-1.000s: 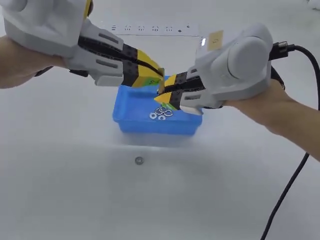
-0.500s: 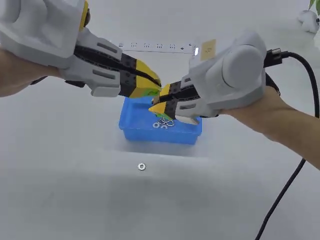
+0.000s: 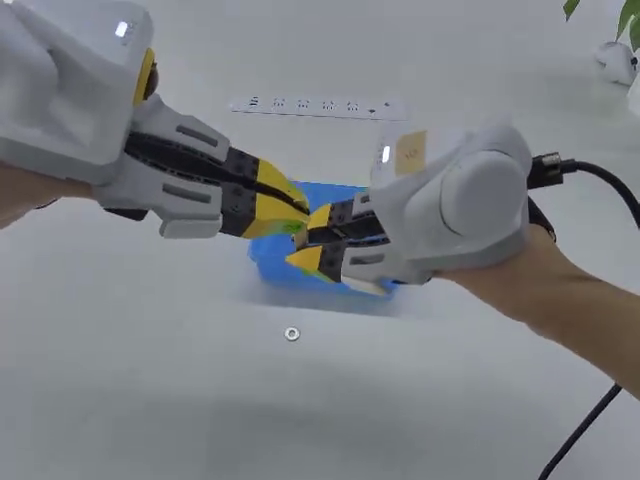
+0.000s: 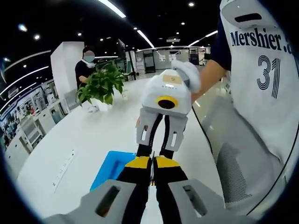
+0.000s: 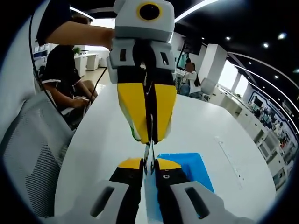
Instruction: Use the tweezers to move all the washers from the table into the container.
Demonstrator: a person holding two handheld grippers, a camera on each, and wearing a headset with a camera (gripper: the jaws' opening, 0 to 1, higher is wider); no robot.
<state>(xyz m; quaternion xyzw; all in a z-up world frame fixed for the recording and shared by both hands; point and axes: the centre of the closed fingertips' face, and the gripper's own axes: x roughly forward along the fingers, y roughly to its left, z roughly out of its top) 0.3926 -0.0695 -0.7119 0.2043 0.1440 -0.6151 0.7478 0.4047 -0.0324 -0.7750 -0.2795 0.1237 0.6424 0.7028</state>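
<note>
hovering over container (image 3: 335, 192), tips meeting: left tongs (image 3: 298, 214) and right tongs (image 3: 300, 252) both pinching tweezers (image 5: 149, 140). one washer (image 3: 291, 333) lies on desk (image 3: 150, 390), near side of container, not yet moved. container contents hidden; task likely near end.

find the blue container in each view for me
Head view: the blue container sits at centre, mostly hidden behind the yellow jaws.
Left gripper view: lower left of centre, just beyond this gripper's jaws.
Right gripper view: lower right of centre, beside this gripper's jaws.
Shared landmark: the white power strip on the table, beyond the container in the head view, at far left and far right in the gripper views.
</note>
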